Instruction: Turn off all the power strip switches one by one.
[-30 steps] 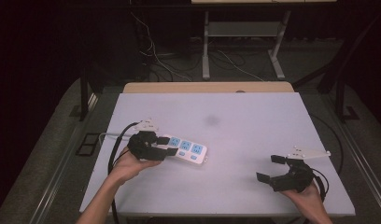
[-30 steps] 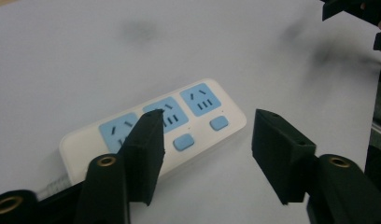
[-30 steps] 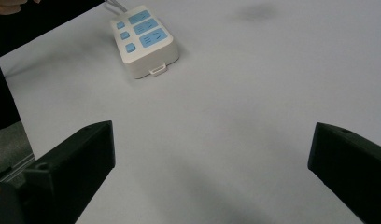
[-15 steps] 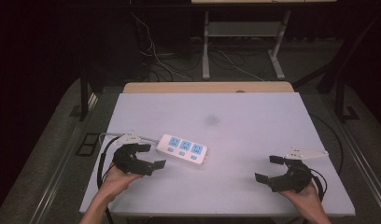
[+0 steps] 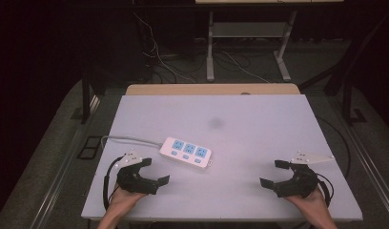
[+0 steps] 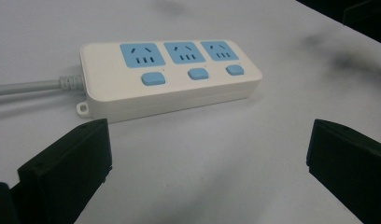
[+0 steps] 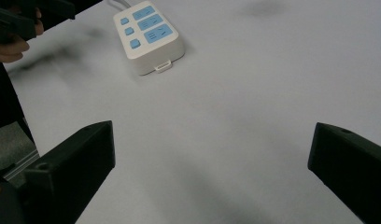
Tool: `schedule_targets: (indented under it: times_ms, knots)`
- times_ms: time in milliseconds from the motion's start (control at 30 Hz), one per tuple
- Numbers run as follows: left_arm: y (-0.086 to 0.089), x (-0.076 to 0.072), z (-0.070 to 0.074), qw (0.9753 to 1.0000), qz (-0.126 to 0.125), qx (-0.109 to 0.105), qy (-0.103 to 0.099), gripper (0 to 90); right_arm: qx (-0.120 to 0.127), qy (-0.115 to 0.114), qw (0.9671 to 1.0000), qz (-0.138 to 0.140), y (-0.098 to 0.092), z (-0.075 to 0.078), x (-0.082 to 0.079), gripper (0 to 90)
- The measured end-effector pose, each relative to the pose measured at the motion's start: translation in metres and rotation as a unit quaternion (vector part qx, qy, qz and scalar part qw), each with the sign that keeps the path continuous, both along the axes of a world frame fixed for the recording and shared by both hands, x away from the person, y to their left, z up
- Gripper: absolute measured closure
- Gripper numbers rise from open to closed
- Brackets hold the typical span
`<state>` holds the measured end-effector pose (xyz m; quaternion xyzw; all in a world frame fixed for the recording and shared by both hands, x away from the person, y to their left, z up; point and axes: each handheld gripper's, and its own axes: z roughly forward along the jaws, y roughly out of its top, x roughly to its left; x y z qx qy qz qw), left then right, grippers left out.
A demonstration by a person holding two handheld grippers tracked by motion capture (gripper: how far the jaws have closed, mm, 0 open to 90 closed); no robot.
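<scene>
power strip (image 5: 186, 153) between spread grippers

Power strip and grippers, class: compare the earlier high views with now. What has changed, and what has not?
The left gripper let go of the power strip and drew back toward the person; its jaws stand open, clear of it. The power strip stayed lying on the table, and the right gripper stayed open near the right edge.

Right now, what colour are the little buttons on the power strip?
Blue, on a white power strip. The buttons show best in the left gripper view.
</scene>
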<state>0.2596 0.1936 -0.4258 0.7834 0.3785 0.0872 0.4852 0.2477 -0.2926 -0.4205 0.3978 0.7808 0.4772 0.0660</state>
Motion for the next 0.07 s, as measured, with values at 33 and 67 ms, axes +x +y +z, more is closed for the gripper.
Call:
schedule_targets:
  times_ms: [33,67]
  knots:
    - [-0.0002,0.0,-0.0005,1.0,0.0,-0.001,0.0,0.0,0.0,0.0,1.0,0.001,0.0001,-0.0002,-0.0003,0.5]
    - [-0.0005,0.0,-0.0012,1.0,0.0,-0.003,0.0,0.0,0.0,-0.001,1.0,0.001,0.0003,-0.0004,-0.0006,0.5]
